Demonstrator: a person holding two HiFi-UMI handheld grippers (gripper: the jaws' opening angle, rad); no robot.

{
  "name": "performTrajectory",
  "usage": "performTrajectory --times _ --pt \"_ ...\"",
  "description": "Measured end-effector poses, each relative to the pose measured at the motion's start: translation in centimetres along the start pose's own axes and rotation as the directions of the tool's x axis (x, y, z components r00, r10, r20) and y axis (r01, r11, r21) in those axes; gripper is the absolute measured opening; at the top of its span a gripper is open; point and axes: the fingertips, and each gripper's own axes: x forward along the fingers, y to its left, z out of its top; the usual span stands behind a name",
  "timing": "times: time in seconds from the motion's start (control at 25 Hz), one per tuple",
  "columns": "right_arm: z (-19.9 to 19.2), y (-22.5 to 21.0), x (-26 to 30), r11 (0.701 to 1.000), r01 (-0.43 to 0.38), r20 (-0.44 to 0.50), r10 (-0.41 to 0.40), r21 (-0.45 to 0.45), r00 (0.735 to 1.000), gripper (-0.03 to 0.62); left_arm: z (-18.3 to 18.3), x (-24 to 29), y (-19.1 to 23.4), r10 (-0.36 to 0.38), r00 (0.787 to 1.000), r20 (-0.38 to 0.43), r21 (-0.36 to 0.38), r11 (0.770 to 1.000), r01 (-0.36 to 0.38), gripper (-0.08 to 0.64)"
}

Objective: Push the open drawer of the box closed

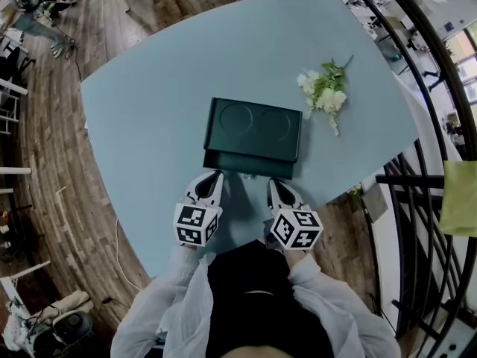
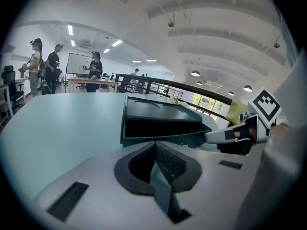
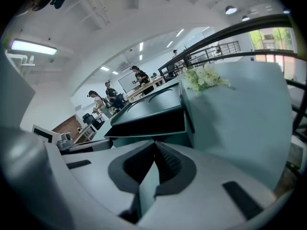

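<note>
A dark green box (image 1: 253, 124) sits in the middle of the head view, on a light blue table (image 1: 141, 103). The box top has two round dents. Its drawer (image 1: 248, 162) is open and sticks out from the bottom edge of the box, toward the bottom of the frame.

The left gripper (image 1: 216, 175) is just under the left part of the drawer front. Its two jaws are pressed together and hold nothing. The right gripper (image 1: 273, 183) is just under the right part of the drawer front. Its jaws are squeezed together too, with nothing between them. Both tips are very near the drawer front, but I cannot tell if they touch it.

In the left gripper view, the box (image 2: 158, 110) fills the middle of the frame. The drawer (image 2: 165, 138) shows below the dark gap under the box top. The right gripper (image 2: 229, 135) pokes in from the right edge.

In the right gripper view, the box (image 3: 151, 107) is in the middle, with the open drawer (image 3: 148, 139) under it. The left gripper (image 3: 79, 146) shows at the left.

A bunch of white flowers (image 1: 324, 92) with green leaves lies on the table at the upper right, apart from the box.
</note>
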Motion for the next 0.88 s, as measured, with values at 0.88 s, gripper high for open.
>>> performTrajectory --times 0.88 --pt "1.9 -0.5 1.7 1.0 0.005 0.017 -0.005 -0.001 1.0 0.006 1.4 1.9 0.9 0.007 1.0 0.018 -0.002 1.0 -0.007 0.017"
